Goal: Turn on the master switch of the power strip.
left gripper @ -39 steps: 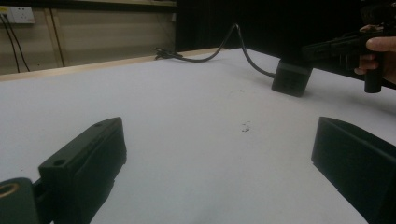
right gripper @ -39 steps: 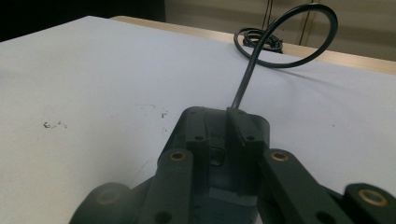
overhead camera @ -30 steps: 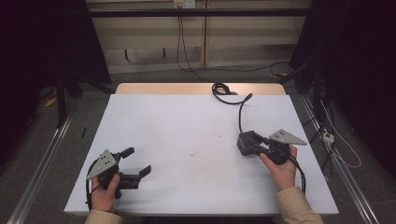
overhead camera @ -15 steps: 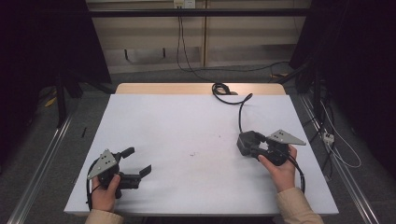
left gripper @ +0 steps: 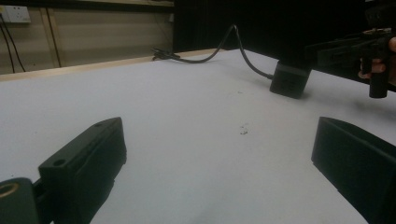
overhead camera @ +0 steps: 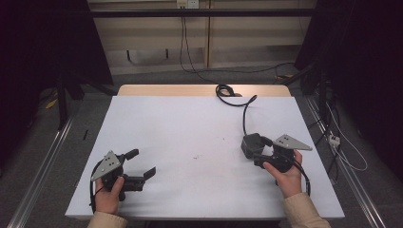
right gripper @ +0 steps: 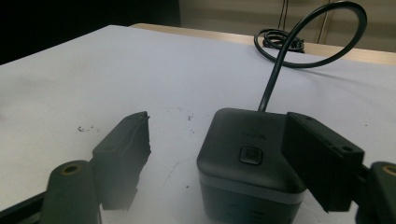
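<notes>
In the high view the left gripper [overhead camera: 140, 164] rests low over the near-left part of the white table [overhead camera: 190, 128], its jaws spread wide with only bare tabletop between them, while the left gripper view looks across the table to the small dark cube-shaped box with rounded corners [left gripper: 289, 79], well apart from it at the right. Only the right gripper view shows the cube's top: a square button [right gripper: 251, 153] in the middle and a faint mark that is too small to read. There the right gripper [right gripper: 219, 154] has just been opening; its jaws stand apart around the cube [right gripper: 247, 163], the right jaw overlapping the cube's corner, the left jaw clear of it, and contact cannot be judged. The cube sits flat, button upward, on the right half of the table. Its thick black cable [overhead camera: 244, 114] leaves the far side and runs away to a coil at the table's far edge. The cube's near bottom edge is cut off.
</notes>
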### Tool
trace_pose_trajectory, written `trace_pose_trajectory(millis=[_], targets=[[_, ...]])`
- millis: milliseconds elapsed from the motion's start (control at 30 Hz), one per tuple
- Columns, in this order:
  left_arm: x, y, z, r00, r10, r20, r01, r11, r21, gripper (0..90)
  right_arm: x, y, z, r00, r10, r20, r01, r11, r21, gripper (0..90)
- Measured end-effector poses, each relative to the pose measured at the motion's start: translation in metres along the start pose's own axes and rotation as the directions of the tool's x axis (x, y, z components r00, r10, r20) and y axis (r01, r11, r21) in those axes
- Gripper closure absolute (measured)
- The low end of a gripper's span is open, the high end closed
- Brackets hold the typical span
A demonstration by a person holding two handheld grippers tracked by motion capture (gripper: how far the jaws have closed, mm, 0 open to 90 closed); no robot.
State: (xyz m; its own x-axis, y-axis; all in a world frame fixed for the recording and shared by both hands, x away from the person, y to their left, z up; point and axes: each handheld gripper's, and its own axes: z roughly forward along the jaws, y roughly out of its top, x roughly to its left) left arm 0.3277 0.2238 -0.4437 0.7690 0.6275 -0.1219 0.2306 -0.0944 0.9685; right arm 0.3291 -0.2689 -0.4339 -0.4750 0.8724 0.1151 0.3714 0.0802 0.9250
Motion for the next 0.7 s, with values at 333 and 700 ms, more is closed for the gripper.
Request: trace_pose_trajectory(millis=[333, 700], targets=[[0.000, 0.000, 0.000, 1.0000, -0.002, 0.001, 0.002, 1.0000, 0.001, 2.7, 0.003, -0.004, -0.006, 0.9997, -0.017, -0.019, 0.017, 1.000, 0.015, 18.2], [0.000, 0.000, 0.000, 1.0000, -0.001, 0.002, 0.001, 1.0000, 0.000, 2.7, 0.001, -0.009, -0.014, 0.9994, -0.009, -0.033, 0.009, 1.000, 0.008, 17.4]])
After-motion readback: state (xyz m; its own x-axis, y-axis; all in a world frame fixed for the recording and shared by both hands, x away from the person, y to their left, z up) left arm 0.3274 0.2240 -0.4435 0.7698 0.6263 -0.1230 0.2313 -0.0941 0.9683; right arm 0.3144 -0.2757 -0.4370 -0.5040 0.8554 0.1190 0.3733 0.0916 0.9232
